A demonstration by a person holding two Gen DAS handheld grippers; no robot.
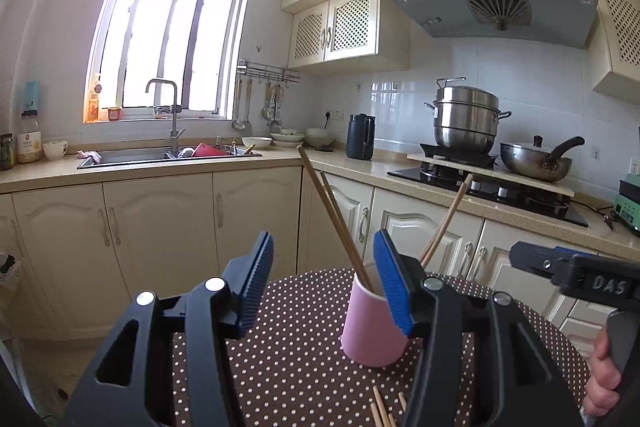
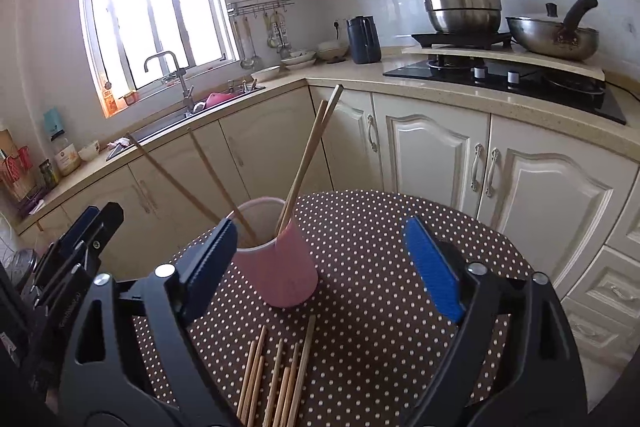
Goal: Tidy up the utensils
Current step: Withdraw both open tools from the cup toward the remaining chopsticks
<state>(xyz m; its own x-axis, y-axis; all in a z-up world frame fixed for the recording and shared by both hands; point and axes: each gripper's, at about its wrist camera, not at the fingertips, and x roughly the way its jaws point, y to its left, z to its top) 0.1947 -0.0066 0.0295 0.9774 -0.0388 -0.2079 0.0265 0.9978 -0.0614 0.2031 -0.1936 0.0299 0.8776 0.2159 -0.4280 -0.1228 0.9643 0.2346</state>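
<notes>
**Q:** Nearest the camera, what shows?

**A:** Blue-padded fingers of the left gripper [image 1: 323, 281] stand spread wide and hold nothing. Its right finger overlaps the near right side of a pink cup [image 1: 370, 327]; whether it touches the cup cannot be told. The right gripper [image 2: 340, 267] is also spread wide and bare, its left finger just in front of the cup's [image 2: 280, 267] near left rim.

**Q:** Where are the utensils?

**A:** Four wooden chopsticks in the cup [image 2: 308, 147] stand tilted: two lean left, two lean right and cross near their tops. More loose chopsticks [image 2: 276, 375] lie side by side on the desk [image 2: 372, 251], just near of the cup, between the right gripper's fingers.

**Q:** And the desk itself?

**A:** Round, covered in a brown cloth with white dots. The cup stands upright near its middle.

**Q:** Farther out?

**A:** Cream cabinets [image 2: 432, 151] run under an L-shaped counter. A sink [image 1: 160, 155] sits far left below a window; a steel steamer pot [image 1: 466, 119] and a wok [image 1: 536, 161] sit far right on the stove.
</notes>
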